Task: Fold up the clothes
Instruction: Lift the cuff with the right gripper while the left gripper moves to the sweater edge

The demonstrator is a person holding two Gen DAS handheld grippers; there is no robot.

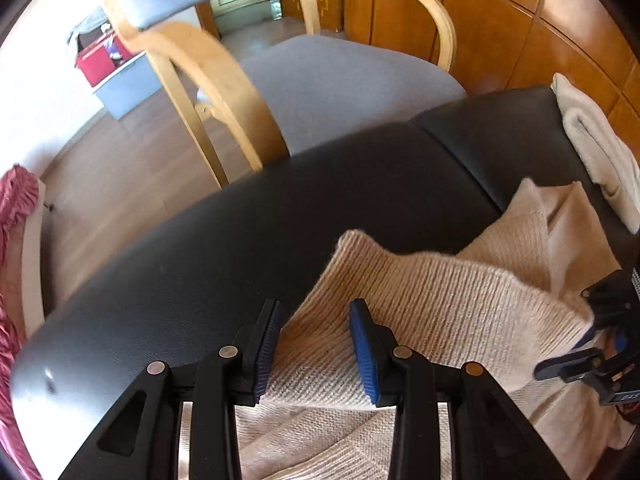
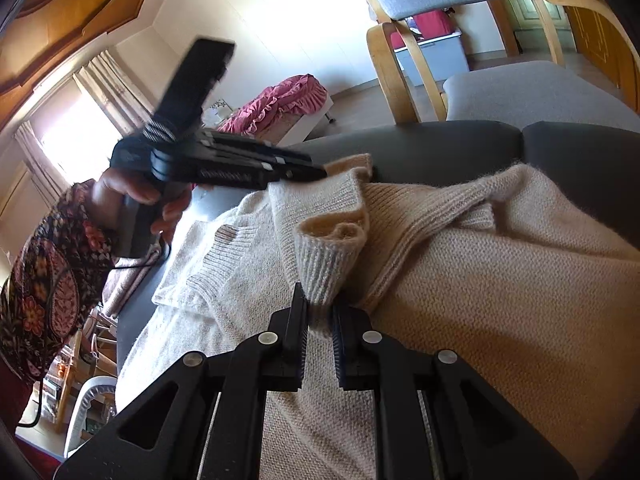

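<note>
A beige knit sweater (image 1: 432, 300) lies on a black padded surface (image 1: 192, 264). My left gripper (image 1: 314, 312) is open, its blue-padded fingers spread over the sweater's ribbed hem. In the right wrist view the sweater (image 2: 500, 280) is bunched, and my right gripper (image 2: 318, 312) is shut on its ribbed cuff (image 2: 320, 268). The right gripper shows at the right edge of the left wrist view (image 1: 592, 344), gripping the knit. The left gripper shows in the right wrist view (image 2: 316, 170), held in a hand above the sweater's far edge.
A wooden armchair with grey cushions (image 1: 344, 80) stands beyond the black surface. A folded white cloth (image 1: 596, 148) lies at its far right. A red ruffled fabric (image 2: 280, 100) lies on a low white bench. Wood panelling (image 1: 500, 20) lines the wall.
</note>
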